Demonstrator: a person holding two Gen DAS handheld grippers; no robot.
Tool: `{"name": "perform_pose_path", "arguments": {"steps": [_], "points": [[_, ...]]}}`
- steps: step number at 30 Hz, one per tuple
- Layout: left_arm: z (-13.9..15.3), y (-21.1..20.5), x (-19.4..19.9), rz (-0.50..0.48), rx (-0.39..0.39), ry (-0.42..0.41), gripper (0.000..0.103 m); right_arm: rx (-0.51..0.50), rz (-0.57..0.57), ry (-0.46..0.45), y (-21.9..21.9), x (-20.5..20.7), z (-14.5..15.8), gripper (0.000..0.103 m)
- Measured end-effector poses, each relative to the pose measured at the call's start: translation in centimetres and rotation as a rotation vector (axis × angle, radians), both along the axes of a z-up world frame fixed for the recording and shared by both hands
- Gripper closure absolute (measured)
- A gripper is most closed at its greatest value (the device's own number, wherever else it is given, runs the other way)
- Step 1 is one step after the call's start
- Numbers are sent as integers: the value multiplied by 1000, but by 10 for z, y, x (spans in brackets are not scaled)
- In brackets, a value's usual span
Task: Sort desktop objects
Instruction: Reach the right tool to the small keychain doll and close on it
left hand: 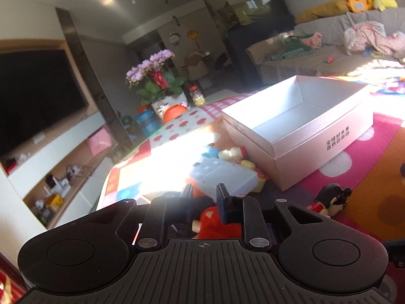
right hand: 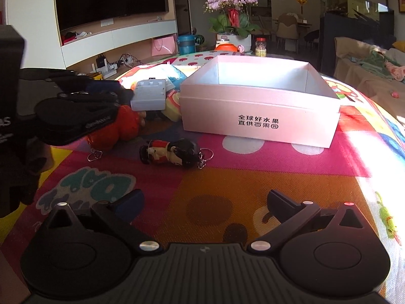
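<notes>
Two toys lie on the mat (right hand: 227, 177) before the box (right hand: 260, 106): a red toy (right hand: 124, 124) and a doll (right hand: 169, 153) with a key ring. Left gripper (left hand: 202, 197) has its jaws pinched on the red toy, beside the grey block (right hand: 149, 96). Right gripper (right hand: 205, 200) hangs spread wide over bare mat, holding nothing, near the doll. Flowers (right hand: 231, 2) stand behind the box

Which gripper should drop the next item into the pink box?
Left. The left gripper looks already shut on the red plush toy, with the empty pink box just ahead of it. The right gripper is open and empty, over bare mat short of the doll keychain.
</notes>
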State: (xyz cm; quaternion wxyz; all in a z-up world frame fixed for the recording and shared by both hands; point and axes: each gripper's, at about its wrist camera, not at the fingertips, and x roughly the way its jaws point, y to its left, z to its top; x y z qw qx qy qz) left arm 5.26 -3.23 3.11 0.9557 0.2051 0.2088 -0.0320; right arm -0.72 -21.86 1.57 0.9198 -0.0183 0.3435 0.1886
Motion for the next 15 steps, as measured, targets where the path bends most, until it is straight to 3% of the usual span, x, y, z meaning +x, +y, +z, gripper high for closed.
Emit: {"name": "perform_pose_path", "arguments": {"steps": [5,7,9,12,15], "points": [[10,35,-26,-21,-230,78,72,-7,-7,50,1,6,-1,0],[10,48,-35,-20,-310,116,34,-25,-4,56,4,7,-1,0],[7,57,-40,16,-341,128,12,-74,19,53,12,8,1,0],[3,64,-44,31,-328,118,8,-28,84,3,24,5,9,0],[2,70,-42,63,-342,114,8,-75,79,-76,48,11,17,0]]}}
